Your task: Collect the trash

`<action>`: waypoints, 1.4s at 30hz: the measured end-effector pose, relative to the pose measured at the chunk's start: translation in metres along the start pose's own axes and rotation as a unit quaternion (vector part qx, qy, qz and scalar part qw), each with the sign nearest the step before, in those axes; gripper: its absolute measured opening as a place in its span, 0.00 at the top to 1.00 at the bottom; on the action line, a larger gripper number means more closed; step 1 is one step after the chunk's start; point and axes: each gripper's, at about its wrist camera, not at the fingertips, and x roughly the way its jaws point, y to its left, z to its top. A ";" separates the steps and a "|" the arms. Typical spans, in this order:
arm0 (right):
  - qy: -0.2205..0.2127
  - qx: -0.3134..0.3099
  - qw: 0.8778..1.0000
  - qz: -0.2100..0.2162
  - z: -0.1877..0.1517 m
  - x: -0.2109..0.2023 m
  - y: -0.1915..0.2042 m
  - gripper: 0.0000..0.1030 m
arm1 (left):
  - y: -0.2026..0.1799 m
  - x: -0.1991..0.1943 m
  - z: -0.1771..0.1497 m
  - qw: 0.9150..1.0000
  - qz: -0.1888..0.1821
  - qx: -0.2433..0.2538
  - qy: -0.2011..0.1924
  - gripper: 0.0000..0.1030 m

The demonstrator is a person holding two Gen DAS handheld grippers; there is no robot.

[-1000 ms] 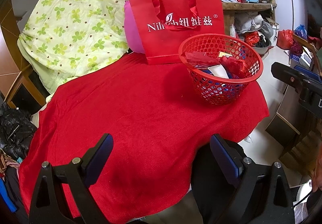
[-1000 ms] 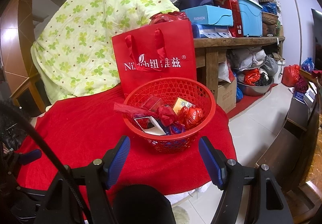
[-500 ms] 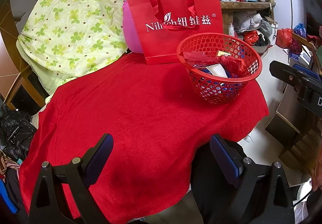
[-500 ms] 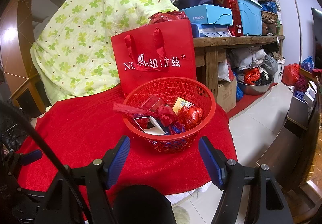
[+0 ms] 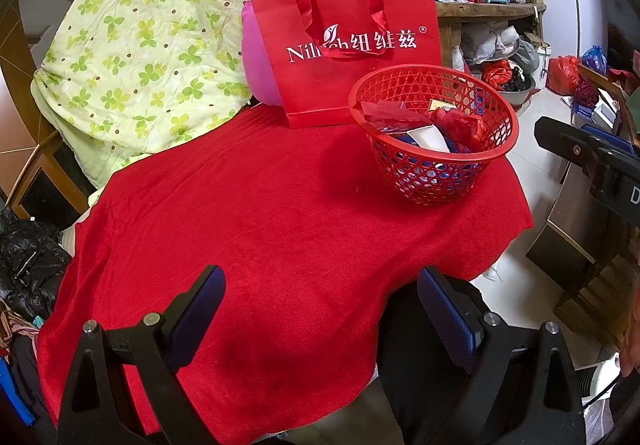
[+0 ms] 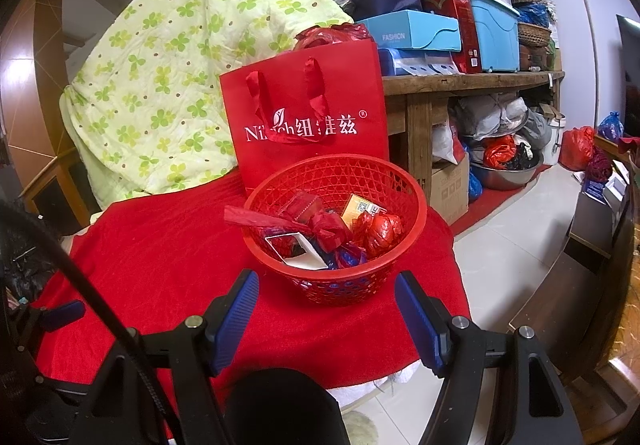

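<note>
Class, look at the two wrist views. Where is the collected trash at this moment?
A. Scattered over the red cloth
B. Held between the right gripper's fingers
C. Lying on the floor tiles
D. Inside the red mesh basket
D: crumpled red wrappers and a white card lie inside the red mesh basket, while the red cloth beside it shows no loose pieces.

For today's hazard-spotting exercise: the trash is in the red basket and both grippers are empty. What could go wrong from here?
1. The red basket sits near the edge of the red cloth; a nudge from the right gripper might push it off.
2. A red strip hangs over the rim and could fall out.
3. The red paper bag stands right behind the basket and may topple if bumped.
</note>
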 end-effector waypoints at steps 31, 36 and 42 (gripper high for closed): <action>0.005 -0.001 1.000 -0.002 -0.001 0.000 0.000 0.28 | 0.000 0.005 -0.003 1.000 -0.005 -0.001 0.005 0.06; 0.007 -0.005 1.000 -0.001 0.000 0.002 0.003 0.28 | 0.004 0.006 -0.004 1.000 -0.007 -0.005 0.005 0.06; 0.006 -0.012 1.000 -0.001 0.001 0.002 0.010 0.28 | 0.008 0.006 -0.005 1.000 -0.008 -0.011 0.002 0.06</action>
